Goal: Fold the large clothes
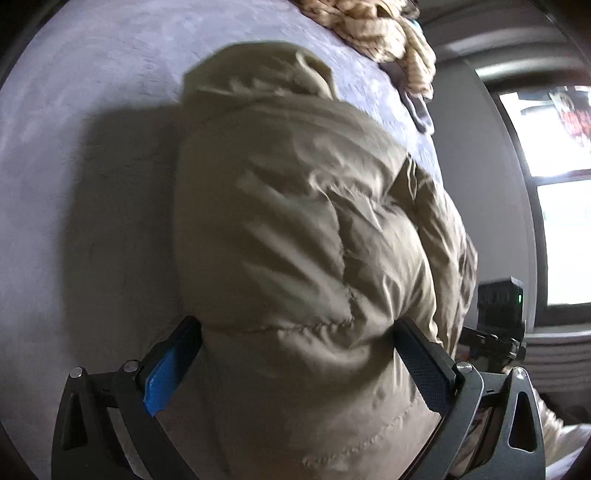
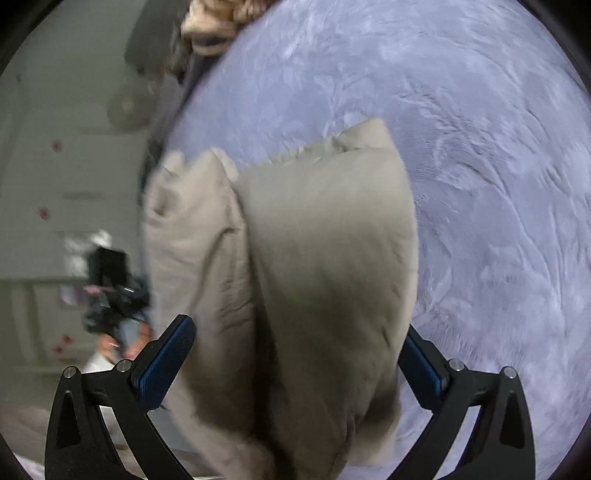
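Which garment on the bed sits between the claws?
The plain khaki puffer jacket; the mottled tan fuzzy garment lies bunched at the bed's far edge.

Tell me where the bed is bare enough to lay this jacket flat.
Bare purple bedspread lies right of the tan jacket in the right wrist view, and left of it in the left view. Crowded at the far edge: a patterned beige blanket is heaped there.

Matt quilted beige cloth jacket [image 1: 306, 236], plushy lavender bedspread [image 1: 92, 122], black plastic tongs [image 1: 297, 328]
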The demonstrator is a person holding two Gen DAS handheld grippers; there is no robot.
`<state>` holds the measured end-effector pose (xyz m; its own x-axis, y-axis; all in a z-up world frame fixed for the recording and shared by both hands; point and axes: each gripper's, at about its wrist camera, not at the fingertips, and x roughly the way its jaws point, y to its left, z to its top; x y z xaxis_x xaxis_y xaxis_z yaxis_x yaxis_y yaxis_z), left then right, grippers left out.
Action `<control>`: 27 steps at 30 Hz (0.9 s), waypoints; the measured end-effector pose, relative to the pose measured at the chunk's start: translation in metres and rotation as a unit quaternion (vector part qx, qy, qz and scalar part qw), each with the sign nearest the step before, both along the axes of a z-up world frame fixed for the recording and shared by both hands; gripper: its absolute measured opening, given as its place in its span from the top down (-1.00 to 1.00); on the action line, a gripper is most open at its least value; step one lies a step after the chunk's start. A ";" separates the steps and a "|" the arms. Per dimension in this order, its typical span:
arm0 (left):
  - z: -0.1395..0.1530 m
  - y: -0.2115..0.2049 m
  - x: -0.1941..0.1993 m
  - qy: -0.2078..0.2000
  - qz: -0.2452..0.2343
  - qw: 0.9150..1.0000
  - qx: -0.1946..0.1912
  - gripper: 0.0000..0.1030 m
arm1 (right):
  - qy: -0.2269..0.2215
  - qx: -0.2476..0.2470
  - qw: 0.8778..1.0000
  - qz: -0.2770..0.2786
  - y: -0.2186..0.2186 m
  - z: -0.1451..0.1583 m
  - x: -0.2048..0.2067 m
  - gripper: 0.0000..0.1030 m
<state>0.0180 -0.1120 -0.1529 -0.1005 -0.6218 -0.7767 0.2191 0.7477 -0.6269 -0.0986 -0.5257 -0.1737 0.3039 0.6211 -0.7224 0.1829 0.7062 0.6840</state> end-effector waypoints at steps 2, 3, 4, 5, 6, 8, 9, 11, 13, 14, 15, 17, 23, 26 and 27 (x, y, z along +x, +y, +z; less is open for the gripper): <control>-0.005 -0.006 0.001 -0.002 -0.007 1.000 0.001 -1.00 | 0.010 -0.022 1.000 0.017 0.005 -0.008 0.012 -1.00; -0.009 -0.005 0.001 0.001 -0.008 1.000 -0.001 -1.00 | 0.013 -0.025 0.999 0.018 0.005 -0.012 0.015 -1.00; -0.016 -0.003 0.003 0.011 -0.008 1.000 -0.009 -1.00 | 0.018 -0.022 0.999 0.015 0.003 -0.019 0.020 -1.00; -0.022 -0.002 0.004 0.023 -0.008 1.000 -0.018 -1.00 | 0.026 -0.013 1.000 0.011 0.001 -0.026 0.024 -1.00; -0.031 0.000 0.006 0.041 -0.005 0.999 -0.031 -1.00 | 0.032 -0.003 0.999 0.007 -0.003 -0.032 0.027 -1.00; -0.044 -0.002 0.005 0.070 0.005 0.996 -0.049 -1.00 | 0.042 0.022 0.999 0.001 -0.007 -0.044 0.031 -1.00; -0.050 -0.005 0.004 0.084 0.010 0.995 -0.058 -1.00 | 0.050 0.034 0.998 0.002 -0.007 -0.048 0.032 -0.99; -0.052 -0.014 0.002 0.090 0.014 0.994 -0.062 -1.00 | 0.052 0.048 0.997 0.007 -0.006 -0.049 0.032 -0.99; -0.050 -0.021 -0.002 0.083 0.013 0.995 -0.054 -1.00 | 0.053 0.062 0.997 0.011 -0.001 -0.050 0.033 -0.99; -0.046 -0.026 -0.003 0.075 0.012 0.996 -0.041 -1.00 | 0.055 0.065 0.996 0.013 0.002 -0.051 0.034 -0.99; -0.045 -0.028 -0.004 0.071 0.014 0.997 -0.034 -1.00 | 0.057 0.064 0.996 0.012 0.004 -0.053 0.035 -0.99; -0.035 -0.033 -0.008 0.046 0.016 0.999 -0.010 -0.90 | 0.062 0.071 0.996 0.002 0.001 -0.055 0.034 -0.96; 0.007 -0.047 -0.022 -0.024 -0.007 0.999 0.021 -0.47 | 0.054 0.122 0.991 -0.016 -0.004 -0.043 0.018 0.01; 0.023 -0.047 -0.024 -0.039 -0.003 0.999 0.011 -0.45 | 0.041 0.116 0.992 -0.009 0.002 -0.028 0.017 0.08; 0.029 -0.045 -0.022 -0.043 0.000 0.999 0.007 -0.45 | 0.037 0.116 0.993 -0.008 0.004 -0.023 0.018 0.08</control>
<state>-0.0036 -0.1567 -0.1237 -0.0334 -0.6114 -0.7906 0.2726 0.7555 -0.5957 -0.0804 -0.5213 -0.1966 0.2665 0.7681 -0.5823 0.2499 0.5284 0.8114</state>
